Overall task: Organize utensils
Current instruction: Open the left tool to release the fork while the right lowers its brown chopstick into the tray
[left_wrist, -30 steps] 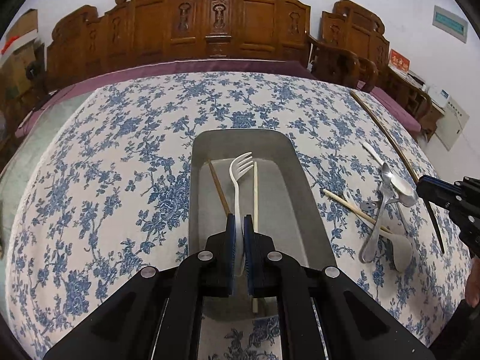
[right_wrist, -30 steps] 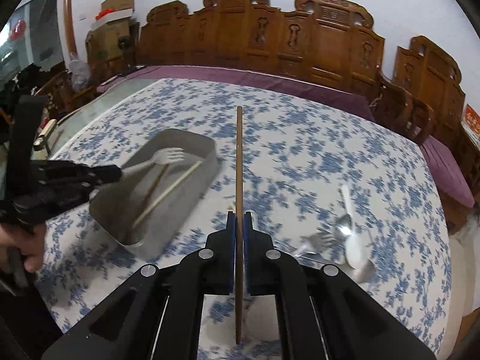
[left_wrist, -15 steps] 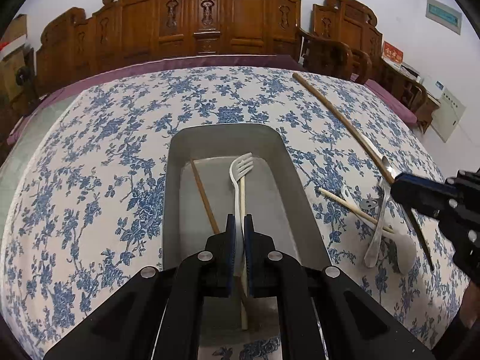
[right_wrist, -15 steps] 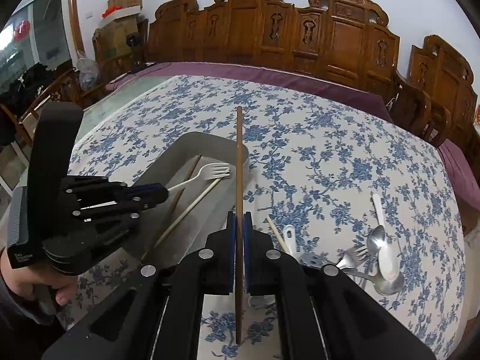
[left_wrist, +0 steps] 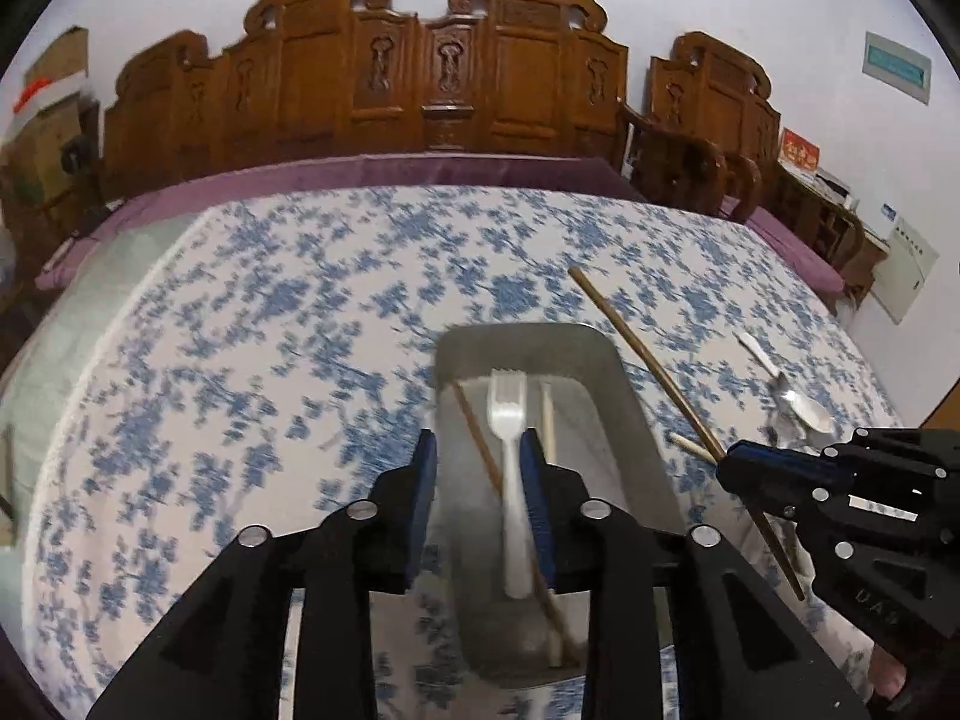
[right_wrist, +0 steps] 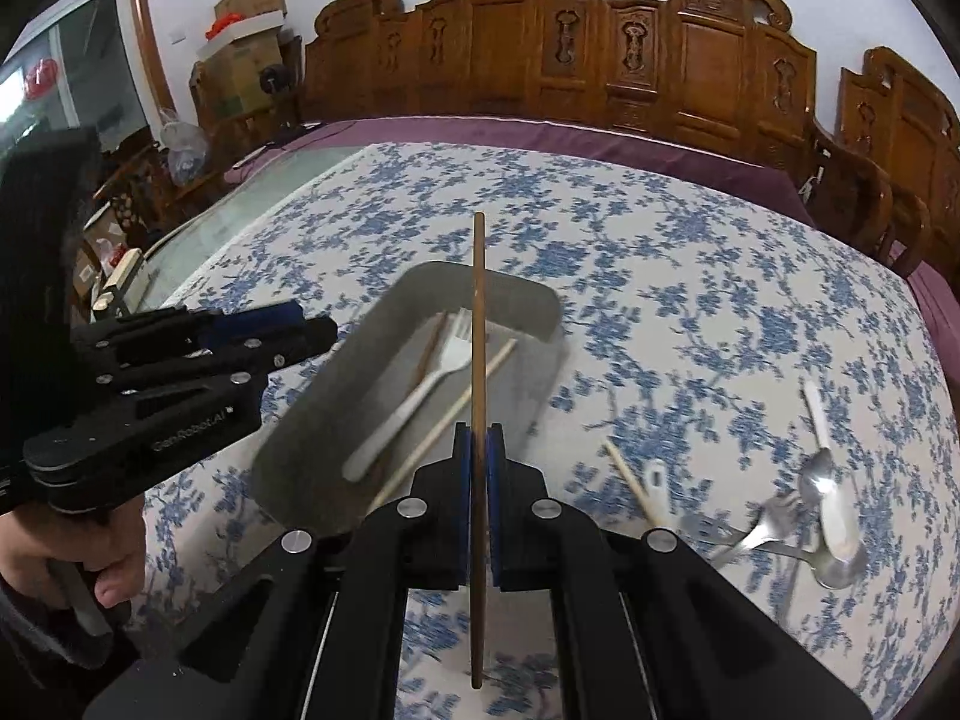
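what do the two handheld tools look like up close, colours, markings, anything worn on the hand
Both are matte black plastic two-finger tools with blue pads lining the inner faces of the fingers and round silver screw heads on the linkage arms. The left tool carries pale lettering along its side, partly legible as GenRobot.AI. The right tool shows the same build. A dark sleeve cuff shows at the person's left wrist.

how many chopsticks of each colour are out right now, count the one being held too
dark brown: 2, the dark chopstick lying in the grey tray and the held chopstick clamped in the right gripper
pale: 2, the pale tray chopstick and the pale loose chopstick on the cloth
total: 4
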Motion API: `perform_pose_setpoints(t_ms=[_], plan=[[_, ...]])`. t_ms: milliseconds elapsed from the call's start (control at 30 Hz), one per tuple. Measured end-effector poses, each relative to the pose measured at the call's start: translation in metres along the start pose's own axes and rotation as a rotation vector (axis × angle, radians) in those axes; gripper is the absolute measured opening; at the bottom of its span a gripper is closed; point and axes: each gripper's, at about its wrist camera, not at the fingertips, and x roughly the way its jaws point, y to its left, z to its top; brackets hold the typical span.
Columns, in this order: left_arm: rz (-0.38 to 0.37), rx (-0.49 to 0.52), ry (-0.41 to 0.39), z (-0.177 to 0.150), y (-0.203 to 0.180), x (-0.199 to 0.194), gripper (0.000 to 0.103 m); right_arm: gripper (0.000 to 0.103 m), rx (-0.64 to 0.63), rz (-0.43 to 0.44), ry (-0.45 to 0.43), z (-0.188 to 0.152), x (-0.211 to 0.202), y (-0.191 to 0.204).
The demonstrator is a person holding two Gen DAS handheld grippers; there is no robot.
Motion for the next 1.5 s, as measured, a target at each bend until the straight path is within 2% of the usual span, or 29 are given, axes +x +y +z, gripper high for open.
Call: perform_pose_setpoints(t_ms=[100,167,333,433,767,800,833,867,933,967,1033,1100,1133,1167,1200,1500], plan=[[0.054,0.021,-0.020,0.001,0.009,-0.004,0.029,0.006,0.013,0.020,0.009,0.003,0.008,0.008],[0.065,0.018,-0.024,0.002,0.015,-0.005,0.030,0.006,0.025,0.031,0.015,0.004,0.014,0.011],[0.067,-0.020,-0.034,0.006,0.034,-0.009,0.035,0.006,0.062,0.060,0.009,0.011,0.028,0.016],[0.080,-0.028,-0.045,0.007,0.041,-0.012,0.046,0.006,0.074,0.073,0.007,0.014,0.038,0.019],[0.068,-0.061,-0.040,0.008,0.052,-0.011,0.047,0.006,0.081,0.048,0.020,0.002,0.061,0.017],[0.066,-0.062,-0.043,0.008,0.052,-0.012,0.049,0.006,0.079,0.044,0.024,0.000,0.063,0.016],[0.065,-0.063,-0.046,0.008,0.052,-0.012,0.059,0.006,0.078,0.043,0.027,-0.001,0.063,0.016],[0.065,-0.062,-0.055,0.008,0.052,-0.013,0.066,0.006,0.076,0.040,0.030,-0.003,0.064,0.016],[0.067,-0.059,-0.063,0.008,0.051,-0.014,0.066,0.006,0.071,0.033,0.035,-0.007,0.065,0.016],[0.067,-0.059,-0.062,0.008,0.051,-0.014,0.070,0.006,0.068,0.031,0.037,-0.008,0.066,0.016],[0.068,-0.059,-0.064,0.008,0.050,-0.015,0.075,0.007,0.064,0.026,0.038,-0.009,0.065,0.016],[0.073,-0.051,-0.061,0.008,0.049,-0.014,0.076,0.008,0.060,0.028,0.030,-0.009,0.063,0.016],[0.076,-0.047,-0.060,0.008,0.049,-0.014,0.079,0.008,0.056,0.027,0.027,-0.008,0.062,0.016],[0.077,-0.044,-0.061,0.008,0.048,-0.014,0.086,0.008,0.052,0.026,0.025,-0.008,0.061,0.016],[0.077,-0.041,-0.064,0.008,0.047,-0.014,0.087,0.008,0.045,0.026,0.023,-0.008,0.059,0.016],[0.056,-0.015,-0.072,0.007,0.035,-0.017,0.091,0.008,-0.014,0.015,-0.047,-0.012,0.011,-0.003]])
